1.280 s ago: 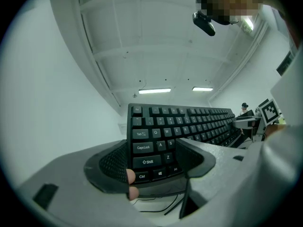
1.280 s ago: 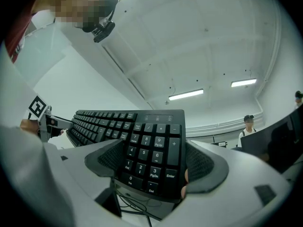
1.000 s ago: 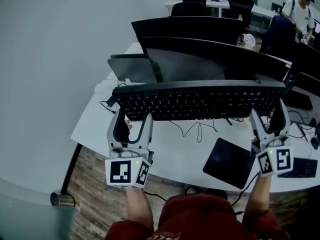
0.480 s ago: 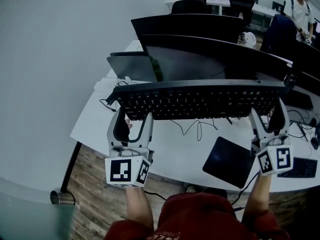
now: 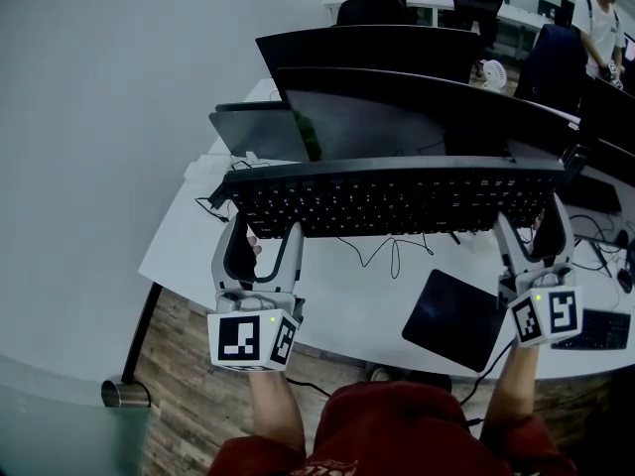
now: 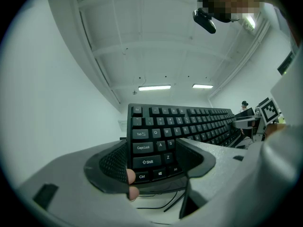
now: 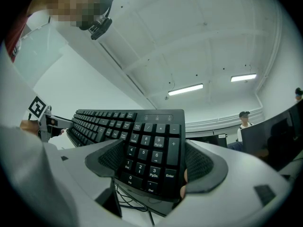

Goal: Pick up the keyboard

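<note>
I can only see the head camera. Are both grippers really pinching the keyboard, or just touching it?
Observer: The left gripper is shut on the keyboard, with a pad on each side of the corner that has the Ctrl key.
Operator: And the other one?
Observer: The right gripper is shut on the other end. Its jaws squeeze the number pad.
Operator: What's up above? My camera only looks down.
Observer: A white ceiling with two long ceiling lights switched on.
</note>
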`<state>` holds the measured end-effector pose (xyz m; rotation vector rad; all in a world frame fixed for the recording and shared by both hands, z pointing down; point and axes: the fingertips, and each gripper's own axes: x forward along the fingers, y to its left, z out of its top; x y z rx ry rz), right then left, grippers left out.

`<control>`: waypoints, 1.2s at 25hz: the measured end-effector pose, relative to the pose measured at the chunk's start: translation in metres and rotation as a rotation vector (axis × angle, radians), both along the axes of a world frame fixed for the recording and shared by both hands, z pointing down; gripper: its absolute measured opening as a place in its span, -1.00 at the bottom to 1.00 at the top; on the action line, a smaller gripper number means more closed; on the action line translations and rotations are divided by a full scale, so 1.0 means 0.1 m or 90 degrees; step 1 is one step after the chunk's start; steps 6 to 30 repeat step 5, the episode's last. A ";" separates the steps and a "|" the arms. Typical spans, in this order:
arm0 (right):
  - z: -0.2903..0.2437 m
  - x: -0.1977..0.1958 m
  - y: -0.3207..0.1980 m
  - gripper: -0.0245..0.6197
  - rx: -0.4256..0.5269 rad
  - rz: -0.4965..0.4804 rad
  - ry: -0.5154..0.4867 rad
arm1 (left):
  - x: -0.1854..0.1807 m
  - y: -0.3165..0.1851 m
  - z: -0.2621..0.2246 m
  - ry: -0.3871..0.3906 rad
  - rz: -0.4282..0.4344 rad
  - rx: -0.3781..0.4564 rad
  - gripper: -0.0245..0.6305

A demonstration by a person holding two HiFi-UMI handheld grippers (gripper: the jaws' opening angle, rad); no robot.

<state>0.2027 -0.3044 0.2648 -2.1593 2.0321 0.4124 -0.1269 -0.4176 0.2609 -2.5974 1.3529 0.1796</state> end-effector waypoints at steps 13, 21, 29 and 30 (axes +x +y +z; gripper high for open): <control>0.00 0.00 0.00 0.28 -0.002 0.001 0.001 | 0.00 0.00 0.00 0.000 0.001 -0.003 -0.01; 0.00 0.00 0.00 0.28 -0.002 0.001 0.001 | 0.00 0.00 0.00 0.000 0.001 -0.003 -0.01; 0.00 0.00 0.00 0.28 -0.002 0.001 0.001 | 0.00 0.00 0.00 0.000 0.001 -0.003 -0.01; 0.00 0.00 0.00 0.28 -0.002 0.001 0.001 | 0.00 0.00 0.00 0.000 0.001 -0.003 -0.01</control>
